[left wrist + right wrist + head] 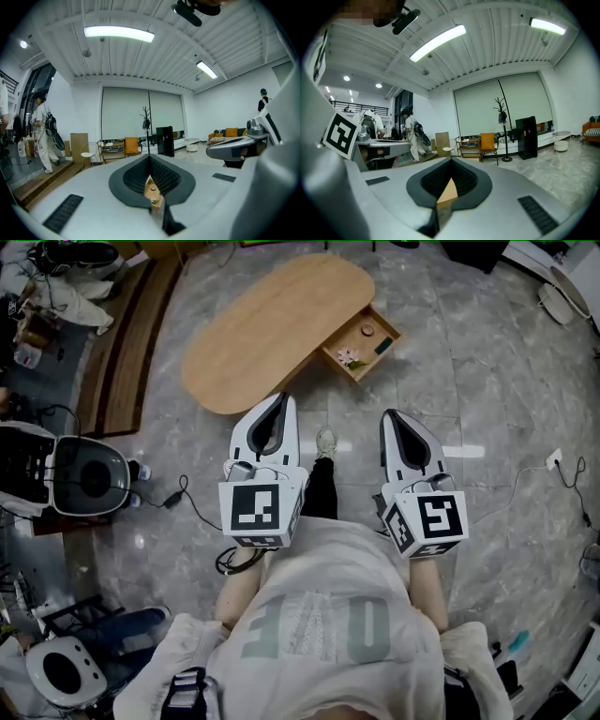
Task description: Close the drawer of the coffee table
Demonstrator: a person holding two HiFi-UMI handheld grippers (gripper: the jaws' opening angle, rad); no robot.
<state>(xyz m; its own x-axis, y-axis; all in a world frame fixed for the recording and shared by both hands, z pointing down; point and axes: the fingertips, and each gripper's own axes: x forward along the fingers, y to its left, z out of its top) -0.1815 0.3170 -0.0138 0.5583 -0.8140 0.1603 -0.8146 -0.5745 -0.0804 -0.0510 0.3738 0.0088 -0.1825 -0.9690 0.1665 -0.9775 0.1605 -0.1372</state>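
The coffee table point(272, 329) stood far ahead of me on the grey floor, its long oval top of pale wood running slantwise from near left to far right. Its drawer point(354, 339), a shallow box of the same wood, stood pulled out from the table's right side near the far end, open, with small things lying inside.

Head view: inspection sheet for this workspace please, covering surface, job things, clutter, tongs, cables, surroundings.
Surface: oval wooden coffee table, top bare.
Job's things: drawer open at the table's right end.
Clutter: small items inside the drawer.
Tongs: left tongs and right tongs both shut, empty, apart from the drawer.
Cables: black cable on floor left; white cable right.
Surroundings: grey tiled floor, wooden step, white-and-black machine left.
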